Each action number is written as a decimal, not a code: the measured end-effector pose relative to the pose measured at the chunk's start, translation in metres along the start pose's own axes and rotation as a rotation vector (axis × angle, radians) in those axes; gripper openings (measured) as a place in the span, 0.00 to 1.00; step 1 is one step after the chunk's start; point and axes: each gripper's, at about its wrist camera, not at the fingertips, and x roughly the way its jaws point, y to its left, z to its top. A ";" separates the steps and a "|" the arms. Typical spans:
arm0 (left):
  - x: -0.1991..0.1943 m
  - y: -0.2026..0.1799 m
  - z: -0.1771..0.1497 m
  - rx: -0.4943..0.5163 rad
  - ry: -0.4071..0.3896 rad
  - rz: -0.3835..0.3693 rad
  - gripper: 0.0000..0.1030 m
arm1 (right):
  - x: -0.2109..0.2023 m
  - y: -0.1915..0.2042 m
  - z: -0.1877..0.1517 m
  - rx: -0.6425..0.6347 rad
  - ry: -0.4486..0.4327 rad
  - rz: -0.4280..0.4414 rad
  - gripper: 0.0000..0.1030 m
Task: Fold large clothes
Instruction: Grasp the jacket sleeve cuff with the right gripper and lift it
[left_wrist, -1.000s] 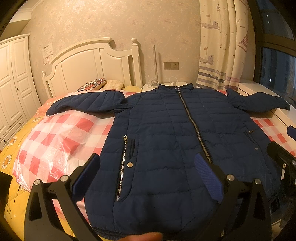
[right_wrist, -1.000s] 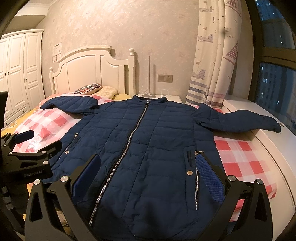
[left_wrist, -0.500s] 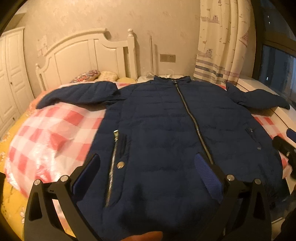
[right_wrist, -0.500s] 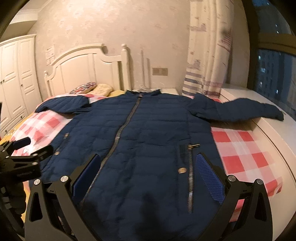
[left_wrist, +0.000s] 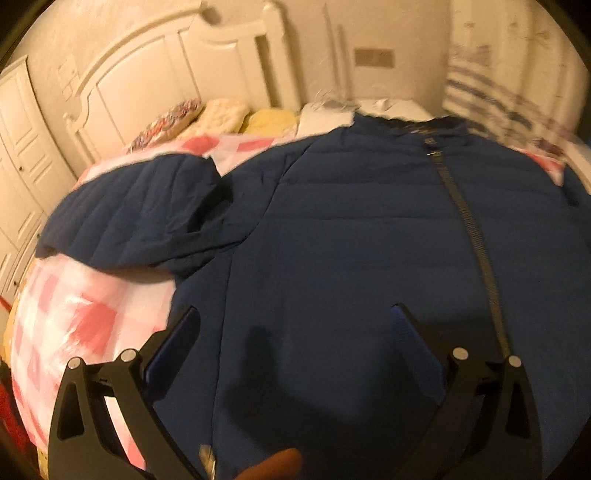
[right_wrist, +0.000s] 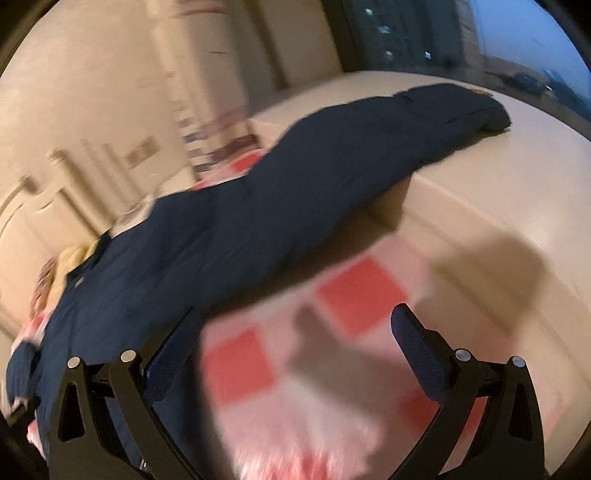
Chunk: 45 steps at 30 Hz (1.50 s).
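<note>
A navy quilted jacket lies front-up on the bed, zipper closed, its left sleeve spread out to the left. My left gripper hangs open just above the jacket's left front panel, holding nothing. In the right wrist view the jacket's right sleeve stretches up and right onto the pale window ledge, cuff at the far end. My right gripper is open and empty over the checked cover, below the sleeve. Both views are blurred.
The bed has a red and white checked cover, pillows and a white headboard at the far end. A white wardrobe stands left. A striped curtain and dark window are on the right side.
Both grippers have moved forward and down toward the bed. The left one swung over the jacket's left side; the right one turned rightward to face the right sleeve and ledge.
</note>
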 end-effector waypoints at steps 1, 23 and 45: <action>0.017 0.002 0.002 -0.011 0.027 0.001 0.98 | 0.009 -0.001 0.008 0.011 0.006 -0.001 0.96; 0.047 0.017 -0.001 -0.118 0.054 -0.085 0.98 | -0.010 0.228 -0.013 -0.523 -0.108 0.396 0.39; 0.034 0.026 -0.005 -0.122 0.007 -0.182 0.98 | 0.037 0.045 0.004 0.241 0.231 0.500 0.83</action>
